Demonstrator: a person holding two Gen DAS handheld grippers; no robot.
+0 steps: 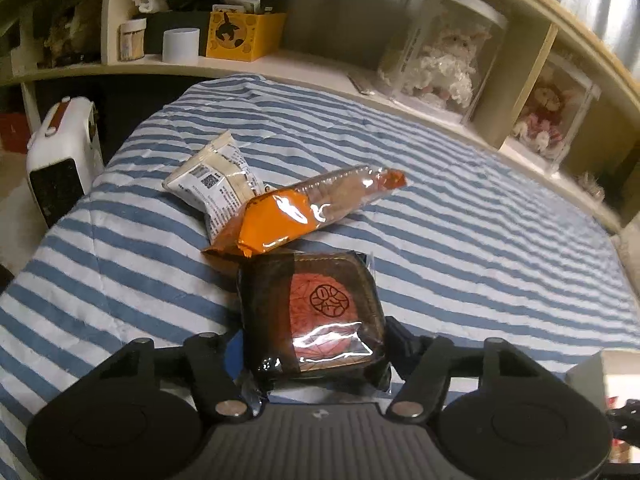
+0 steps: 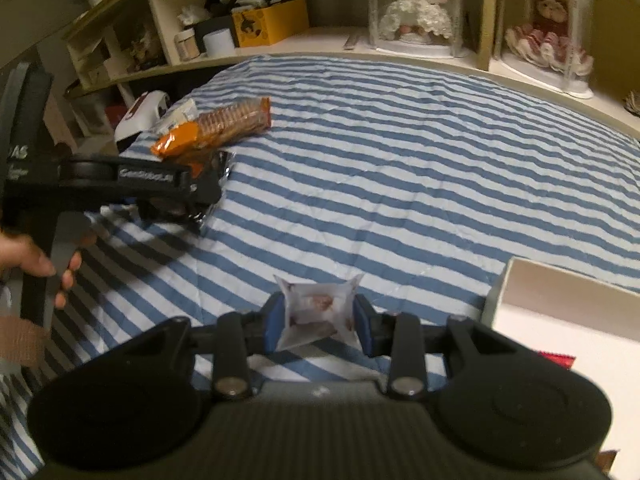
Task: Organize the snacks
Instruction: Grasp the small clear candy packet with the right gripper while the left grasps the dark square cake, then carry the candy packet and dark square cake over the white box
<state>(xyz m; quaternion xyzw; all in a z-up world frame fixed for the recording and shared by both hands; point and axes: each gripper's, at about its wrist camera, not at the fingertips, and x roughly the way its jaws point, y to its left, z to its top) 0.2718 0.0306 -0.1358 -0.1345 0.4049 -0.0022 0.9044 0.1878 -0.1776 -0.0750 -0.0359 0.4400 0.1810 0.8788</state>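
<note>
Jaws of the left gripper [image 1: 316, 344] clamp a dark square snack pack [image 1: 316, 316] just short of the orange biscuit sleeve [image 1: 304, 208], while the right gripper [image 2: 320, 320] pinches a small white sachet [image 2: 318, 310]; carry both level toward the white box [image 2: 560, 304] at right.

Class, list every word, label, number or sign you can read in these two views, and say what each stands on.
"AS": left gripper's handle, rest cut off.
Raised lettering on the left gripper's arm: too blurred.
QR code and print on white snack packet: too small.
Round emblem on dark snack packet: a symbol, unreadable.
</note>
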